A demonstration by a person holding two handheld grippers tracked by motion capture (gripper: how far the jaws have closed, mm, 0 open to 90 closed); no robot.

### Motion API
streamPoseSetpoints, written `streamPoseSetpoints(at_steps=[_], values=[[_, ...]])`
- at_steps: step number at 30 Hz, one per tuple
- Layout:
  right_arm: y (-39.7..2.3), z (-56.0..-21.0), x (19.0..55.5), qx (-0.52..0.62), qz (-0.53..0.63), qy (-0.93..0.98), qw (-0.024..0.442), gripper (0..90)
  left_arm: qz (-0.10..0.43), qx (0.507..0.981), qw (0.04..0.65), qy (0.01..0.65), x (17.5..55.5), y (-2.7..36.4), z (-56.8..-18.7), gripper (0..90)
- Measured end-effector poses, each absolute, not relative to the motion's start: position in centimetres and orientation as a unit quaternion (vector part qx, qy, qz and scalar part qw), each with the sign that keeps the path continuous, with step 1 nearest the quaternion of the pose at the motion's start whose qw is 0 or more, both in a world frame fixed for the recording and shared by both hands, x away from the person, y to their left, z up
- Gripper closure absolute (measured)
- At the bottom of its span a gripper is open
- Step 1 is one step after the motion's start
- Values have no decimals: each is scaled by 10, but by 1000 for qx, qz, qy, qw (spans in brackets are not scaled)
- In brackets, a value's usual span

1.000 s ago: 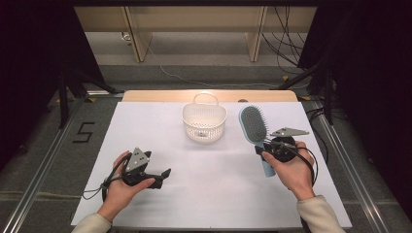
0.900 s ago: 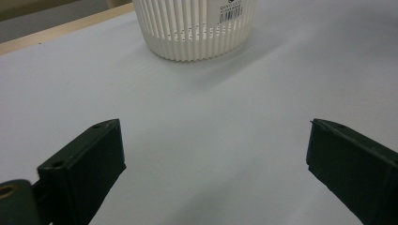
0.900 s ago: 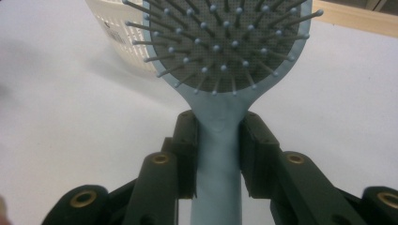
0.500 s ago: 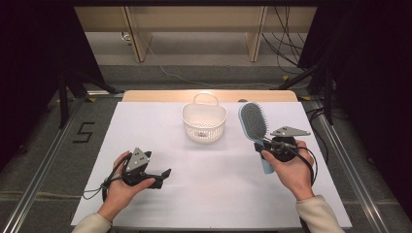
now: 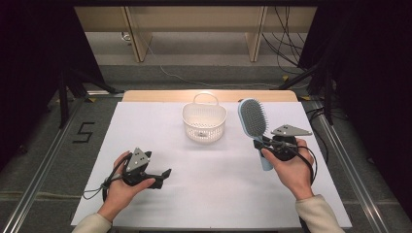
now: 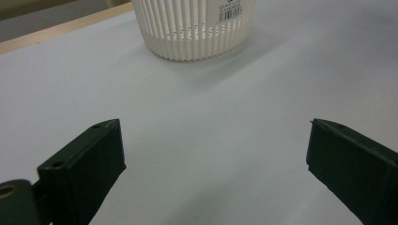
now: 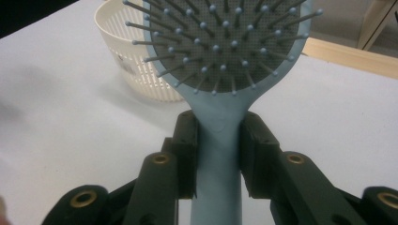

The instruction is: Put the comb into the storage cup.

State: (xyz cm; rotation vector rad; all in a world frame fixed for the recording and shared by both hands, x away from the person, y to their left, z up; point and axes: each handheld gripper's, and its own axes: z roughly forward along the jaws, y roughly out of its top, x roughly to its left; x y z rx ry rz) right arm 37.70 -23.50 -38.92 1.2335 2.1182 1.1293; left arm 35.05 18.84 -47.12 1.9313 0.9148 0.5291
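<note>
A light blue hairbrush (image 5: pixel 253 122) with a grey bristle pad is held in my right gripper (image 5: pixel 266 144), which is shut on its handle just below the head; in the right gripper view the handle (image 7: pixel 218 140) sits squeezed between both pads. The brush head points away, toward the table's far edge, beside a white slotted basket (image 5: pixel 204 124) with a hoop handle. My left gripper (image 5: pixel 163 175) rests near the table's front left, held by a hand, jaws wide open with nothing between them; its fingers (image 6: pixel 89 161) frame bare table, the basket (image 6: pixel 195 28) ahead.
The white tabletop (image 5: pixel 160 141) has a wooden strip (image 5: pixel 160 96) along its far edge. Cables trail from both grippers. Dark floor and metal rails flank the table, and a "5" mark (image 5: pixel 83 132) lies on the floor at left.
</note>
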Motion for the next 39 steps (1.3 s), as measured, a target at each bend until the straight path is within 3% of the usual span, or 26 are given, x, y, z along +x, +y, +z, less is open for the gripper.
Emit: streamPoseSetpoints(at_steps=[39], values=[[-229, -376, 379, 426, 463, 735, 252, 705, 214, 782, 453, 371, 351, 188, -472, 40]])
